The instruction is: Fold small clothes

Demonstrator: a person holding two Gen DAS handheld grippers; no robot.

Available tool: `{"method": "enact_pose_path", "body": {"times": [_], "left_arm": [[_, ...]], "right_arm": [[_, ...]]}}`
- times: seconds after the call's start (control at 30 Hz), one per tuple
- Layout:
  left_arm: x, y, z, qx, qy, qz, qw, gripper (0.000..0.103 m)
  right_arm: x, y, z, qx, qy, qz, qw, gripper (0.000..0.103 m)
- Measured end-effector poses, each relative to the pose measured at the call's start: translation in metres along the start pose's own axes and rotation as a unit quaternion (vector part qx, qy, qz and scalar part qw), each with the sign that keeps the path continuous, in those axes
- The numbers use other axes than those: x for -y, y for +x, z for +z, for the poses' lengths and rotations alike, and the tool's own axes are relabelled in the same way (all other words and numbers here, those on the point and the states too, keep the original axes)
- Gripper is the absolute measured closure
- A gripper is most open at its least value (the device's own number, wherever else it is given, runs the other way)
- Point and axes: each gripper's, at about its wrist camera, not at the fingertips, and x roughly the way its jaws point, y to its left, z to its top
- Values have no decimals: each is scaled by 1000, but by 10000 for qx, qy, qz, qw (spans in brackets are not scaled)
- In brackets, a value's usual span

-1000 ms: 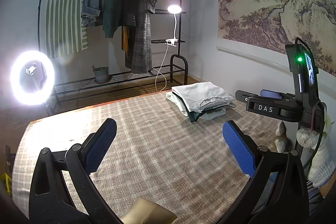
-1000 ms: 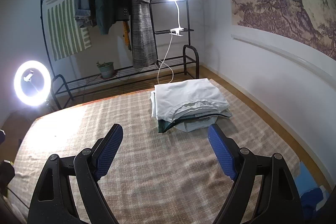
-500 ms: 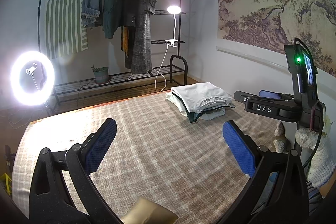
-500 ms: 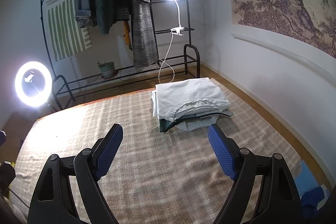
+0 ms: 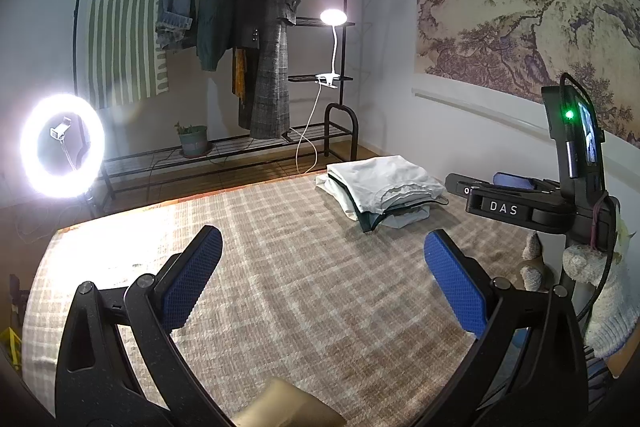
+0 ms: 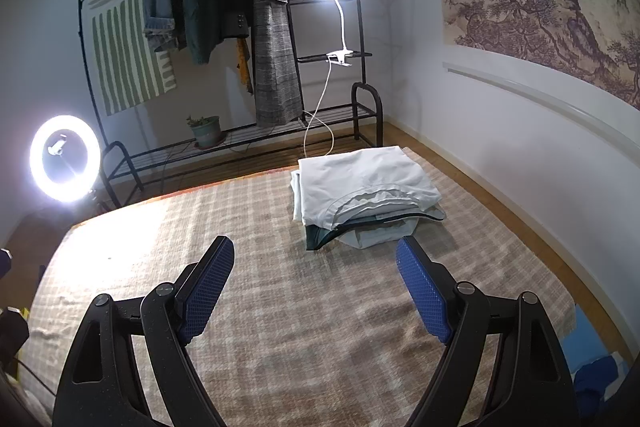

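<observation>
A stack of folded clothes [image 5: 384, 189], white on top with a dark green piece beneath, lies at the far right of the checked beige tablecloth [image 5: 304, 291]; it also shows in the right wrist view [image 6: 366, 189]. My left gripper [image 5: 320, 279] is open and empty above the cloth. My right gripper [image 6: 314, 287] is open and empty, short of the stack. The right gripper's body with its phone shows in the left wrist view [image 5: 520, 207], to the right of the stack.
A clothes rack [image 5: 240, 27] with hanging garments stands behind the table. A ring light [image 5: 62, 145] glows at the far left, a clip lamp [image 5: 333, 17] on the rack. A tan item [image 5: 288, 407] sits at the near edge. Blue cloth [image 6: 592, 359] lies lower right.
The right gripper has drawn back slightly from the stack. The left view has shifted only a little; both grippers stay open.
</observation>
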Motion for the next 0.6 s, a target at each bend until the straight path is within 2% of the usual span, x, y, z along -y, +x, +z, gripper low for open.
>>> {"method": "enact_pose_path", "body": {"times": [0.3, 0.4, 0.6], "left_arm": [[3, -3, 3, 59, 112, 39, 9999, 0], [-1, -6, 1, 72, 21, 163, 9998, 0], [-10, -4, 3, -8, -110, 151, 9998, 1]], "right_arm": [[0, 4, 0, -33, -23, 43, 10000, 20], [0, 4, -1, -49, -11, 35, 10000, 20], [-3, 4, 0, -35, -35, 77, 10000, 20]]}}
